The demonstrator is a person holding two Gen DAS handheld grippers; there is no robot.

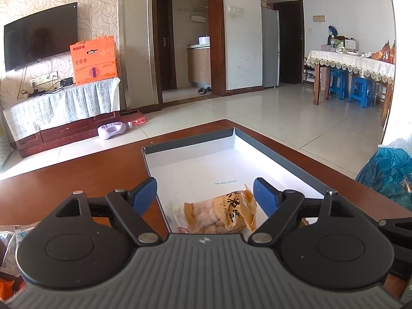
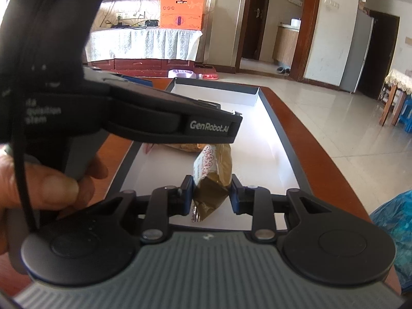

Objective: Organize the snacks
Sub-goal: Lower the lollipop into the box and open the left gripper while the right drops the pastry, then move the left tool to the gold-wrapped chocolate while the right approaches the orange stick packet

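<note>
The left gripper [image 1: 205, 195] stands wide, jaws released, nothing between the pads; the orange peanut packet [image 1: 223, 212] lies flat on the tray floor directly below and just fwd of it, at the near end of the white tray [image 1: 195, 170]. The packet's long axis runs roughly across the left wrist view, tilted slightly, so it sits crosswise to the gripper's pointing line. The right gripper [image 2: 211, 193] is clenched on a brown wrapped snack [image 2: 212, 177], pads pressing its lower part from both sides; the snack stands up between the fingers, its long axis roughly along the gripper's pointing line, top end leaning twd the tray centre. In the right wrist view the snack hangs over the tray's near end, w/ the left device body crossing just above and beyond it, and a hand [image 2: 46, 180] gripping that device at left. Judgement: the key relation is that the free tray floor lies fwd and right of the held snack, whereas the peanut packet and left device occupy the left-fwd side. The right hand is the nearer one for the next placement; a drop fwd-right should clear both.
</note>
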